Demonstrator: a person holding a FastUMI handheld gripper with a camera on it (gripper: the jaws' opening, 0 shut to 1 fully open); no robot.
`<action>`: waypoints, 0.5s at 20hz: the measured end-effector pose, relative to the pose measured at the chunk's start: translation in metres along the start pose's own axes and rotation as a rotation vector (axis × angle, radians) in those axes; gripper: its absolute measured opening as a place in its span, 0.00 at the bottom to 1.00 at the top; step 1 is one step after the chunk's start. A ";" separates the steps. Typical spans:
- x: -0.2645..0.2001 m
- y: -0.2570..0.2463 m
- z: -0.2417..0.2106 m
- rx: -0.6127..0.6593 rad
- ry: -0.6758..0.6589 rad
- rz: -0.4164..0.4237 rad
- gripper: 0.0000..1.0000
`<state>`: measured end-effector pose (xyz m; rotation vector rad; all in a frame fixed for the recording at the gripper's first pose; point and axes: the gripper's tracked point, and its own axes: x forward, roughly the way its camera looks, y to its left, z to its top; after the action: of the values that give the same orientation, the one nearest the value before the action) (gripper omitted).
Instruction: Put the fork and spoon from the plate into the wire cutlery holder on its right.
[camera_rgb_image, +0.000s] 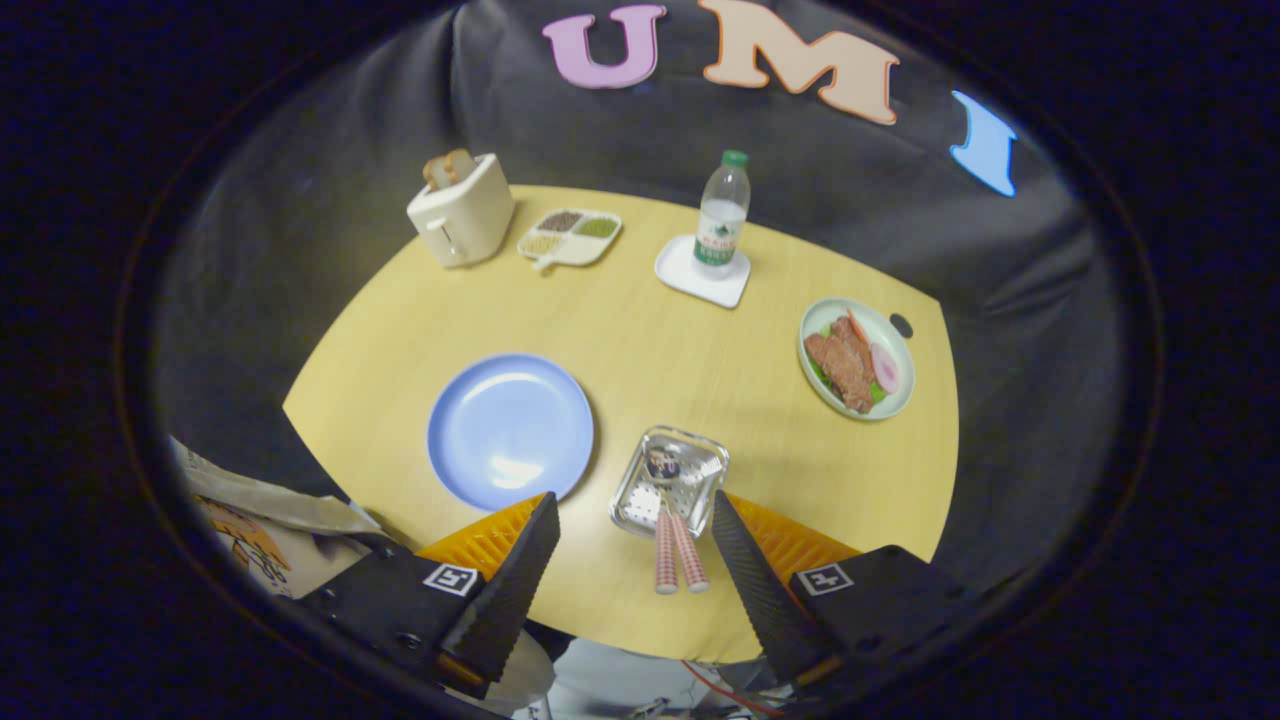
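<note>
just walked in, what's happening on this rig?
A hand-held gripper hovers open above a yellow table, fingers holding nothing. The fork and spoon already stand in the wire cutlery holder, their checked handles sticking out between the fingers. The blue plate to the holder's left is bare. The put-away looks done.
</note>
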<state>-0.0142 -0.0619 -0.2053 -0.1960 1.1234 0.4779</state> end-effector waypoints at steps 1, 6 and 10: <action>-0.007 0.006 0.010 0.013 -0.077 -0.016 0.99; -0.043 0.041 0.053 0.114 -0.411 -0.060 0.98; -0.067 0.059 0.066 0.146 -0.579 -0.130 0.98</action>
<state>-0.0106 -0.0025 -0.1116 0.0025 0.5700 0.3052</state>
